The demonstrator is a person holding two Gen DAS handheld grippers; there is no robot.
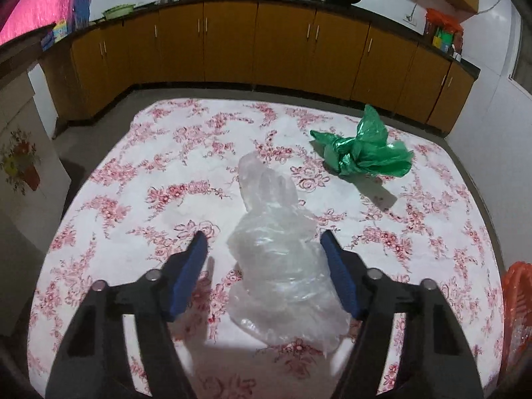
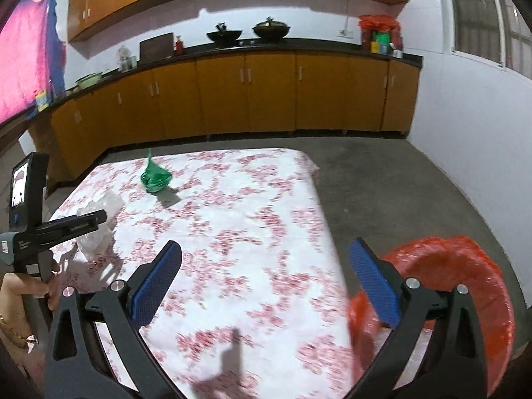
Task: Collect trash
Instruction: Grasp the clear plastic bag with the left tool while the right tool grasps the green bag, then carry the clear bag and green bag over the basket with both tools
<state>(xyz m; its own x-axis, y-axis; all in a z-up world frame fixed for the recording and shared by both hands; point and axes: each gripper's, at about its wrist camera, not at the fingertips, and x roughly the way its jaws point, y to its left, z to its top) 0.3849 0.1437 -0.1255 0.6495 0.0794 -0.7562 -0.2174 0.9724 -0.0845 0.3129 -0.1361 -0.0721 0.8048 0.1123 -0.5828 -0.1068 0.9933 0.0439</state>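
**You're closing in on the clear bag; the grab is not made yet.**

The table is broad, with a floral cloth and lots of bare room to your left and ahead. Its right edge drops to open floor, where the red-lined bin stands just beside it, handy for the drop. The clear bag lies crumpled mid-table between the jaws of your left gripper: the right pad looks to brush the plastic, the left pad stands apart, so nothing is clamped. I judge that you need to settle lower and squeeze on the thick middle, then swing right to the bin. Your right gripper is spread wide and empty over the table's right side. The green bag waits farther back, well apart.
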